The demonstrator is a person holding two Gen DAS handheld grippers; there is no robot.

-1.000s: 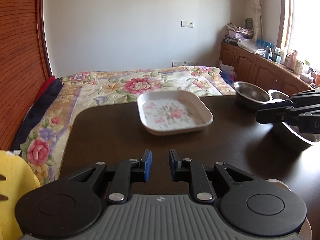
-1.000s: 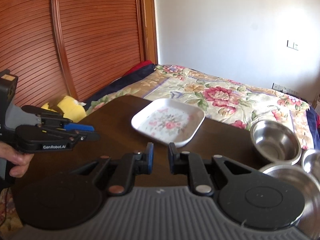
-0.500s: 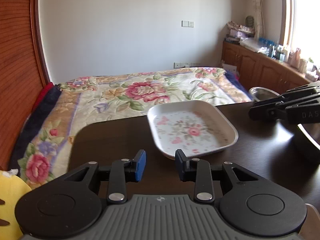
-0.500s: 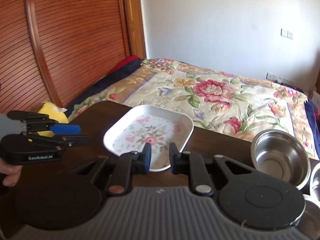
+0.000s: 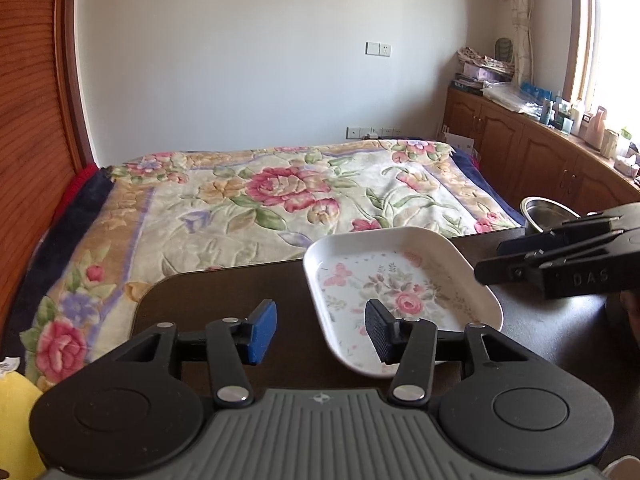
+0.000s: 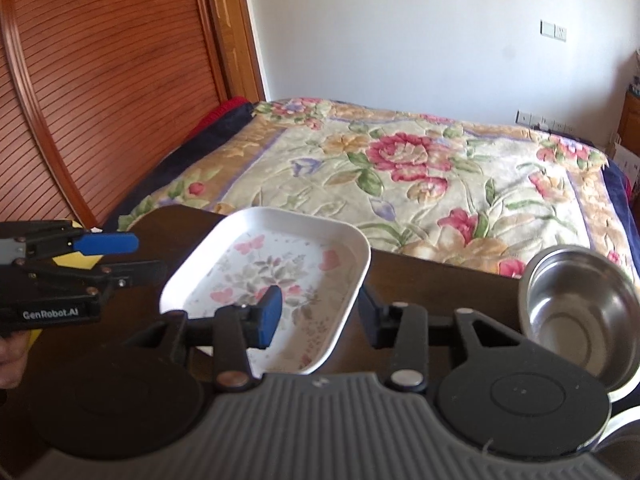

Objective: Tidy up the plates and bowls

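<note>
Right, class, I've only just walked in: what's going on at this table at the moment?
A person holds a pair of tongs in each hand over a dark table. Both pairs are open and closing in on a white floral plate from opposite sides: the left tongs straddle its left rim, the right tongs its right rim. Nothing is gripped yet. A steel bowl sits empty to the right of the plate.

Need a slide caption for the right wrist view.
Open right gripper straddles the floral plate's near rim; steel bowl sits right.
</note>
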